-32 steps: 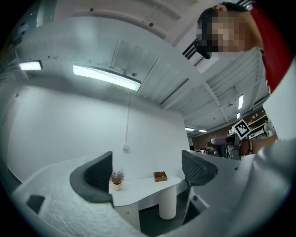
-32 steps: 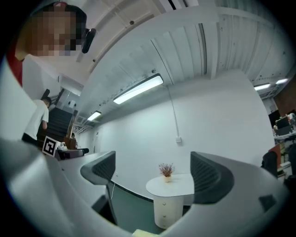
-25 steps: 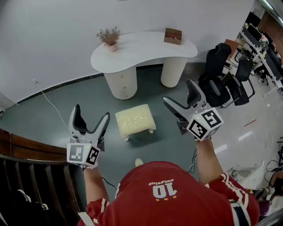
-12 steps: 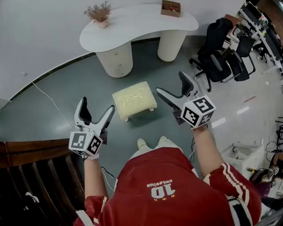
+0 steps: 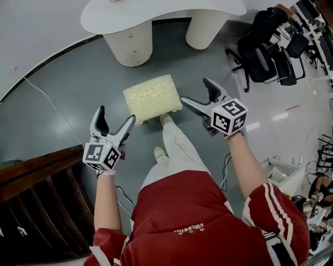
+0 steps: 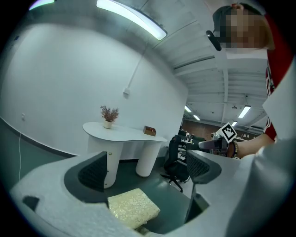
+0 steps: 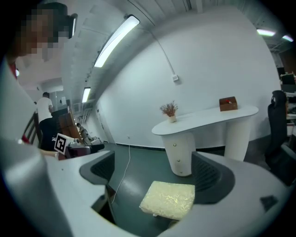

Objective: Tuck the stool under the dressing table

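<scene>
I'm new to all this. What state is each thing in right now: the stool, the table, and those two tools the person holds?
Stool: upright on the floor, in front of the table, not tucked under.
Dressing table: standing by the wall.
Left tool: open, empty, beside the stool's left side.
Right tool: open, empty, beside the stool's right side.

Floor (image 5: 208,72): dark green. Wall (image 6: 60,83): white. Strip light (image 6: 132,18) was lit overhead. Black office chairs (image 5: 265,52) stood right; dark wooden furniture (image 5: 36,171) left.
</scene>
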`<state>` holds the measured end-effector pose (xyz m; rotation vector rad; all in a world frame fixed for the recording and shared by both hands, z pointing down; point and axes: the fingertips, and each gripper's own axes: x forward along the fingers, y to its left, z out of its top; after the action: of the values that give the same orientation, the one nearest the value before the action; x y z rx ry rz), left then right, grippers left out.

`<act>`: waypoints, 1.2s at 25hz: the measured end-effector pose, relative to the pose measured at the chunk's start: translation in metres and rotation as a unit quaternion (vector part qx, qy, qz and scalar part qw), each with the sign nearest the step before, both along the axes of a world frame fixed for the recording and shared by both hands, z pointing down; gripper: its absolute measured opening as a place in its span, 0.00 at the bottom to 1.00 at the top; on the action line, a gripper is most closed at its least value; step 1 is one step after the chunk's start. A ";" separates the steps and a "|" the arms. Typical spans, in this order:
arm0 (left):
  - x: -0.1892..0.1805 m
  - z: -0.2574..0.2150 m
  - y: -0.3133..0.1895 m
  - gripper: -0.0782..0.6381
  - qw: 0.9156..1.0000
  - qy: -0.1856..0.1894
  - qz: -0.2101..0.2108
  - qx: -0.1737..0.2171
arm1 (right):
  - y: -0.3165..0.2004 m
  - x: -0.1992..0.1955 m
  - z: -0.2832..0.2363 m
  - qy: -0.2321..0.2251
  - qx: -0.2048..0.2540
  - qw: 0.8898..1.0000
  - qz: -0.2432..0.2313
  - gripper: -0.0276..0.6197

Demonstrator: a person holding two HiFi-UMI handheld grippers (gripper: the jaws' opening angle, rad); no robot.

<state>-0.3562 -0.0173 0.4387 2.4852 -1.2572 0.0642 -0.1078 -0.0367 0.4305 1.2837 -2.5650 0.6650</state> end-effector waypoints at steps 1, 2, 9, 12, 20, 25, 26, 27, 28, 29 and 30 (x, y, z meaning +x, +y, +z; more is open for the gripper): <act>0.009 0.017 -0.011 0.86 1.000 -0.002 0.005 -0.004 | -0.011 0.004 0.019 0.005 -0.009 1.000 -0.012 0.82; 0.017 0.034 -0.023 0.86 1.000 -0.003 0.012 -0.009 | -0.023 0.008 0.038 0.011 -0.018 0.999 -0.024 0.82; 0.012 0.145 -0.059 0.86 0.997 -0.033 0.039 -0.065 | -0.060 -0.011 0.150 0.018 -0.077 0.995 -0.057 0.81; -0.004 0.203 -0.071 0.86 0.993 -0.046 0.019 -0.105 | -0.072 -0.017 0.205 0.019 -0.107 0.992 -0.065 0.81; -0.052 0.348 -0.067 0.86 0.977 -0.005 -0.016 -0.214 | -0.095 -0.047 0.338 0.035 -0.187 0.980 -0.066 0.81; -0.007 0.443 -0.093 0.86 0.961 -0.020 -0.005 -0.274 | -0.118 -0.006 0.432 0.043 -0.234 0.969 -0.062 0.80; -0.004 0.461 -0.098 0.87 0.959 -0.026 -0.008 -0.283 | -0.118 -0.002 0.451 0.045 -0.245 0.966 -0.062 0.80; -0.006 0.476 -0.101 0.87 0.956 -0.033 -0.014 -0.290 | -0.115 0.000 0.468 0.047 -0.256 0.964 -0.061 0.80; -0.009 0.491 -0.103 0.87 0.954 -0.037 -0.024 -0.297 | -0.111 0.001 0.484 0.048 -0.267 0.961 -0.060 0.80; -0.013 0.505 -0.103 0.87 0.950 -0.036 -0.035 -0.307 | -0.108 0.001 0.497 0.049 -0.276 0.958 -0.058 0.80; -0.018 0.517 -0.102 0.87 0.946 -0.030 -0.048 -0.318 | -0.105 0.001 0.509 0.049 -0.284 0.956 -0.056 0.81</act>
<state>-0.3740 -0.1193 0.9560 1.8743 -1.1468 0.4494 -0.1066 -0.1417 0.9398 0.9400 -2.1116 1.1677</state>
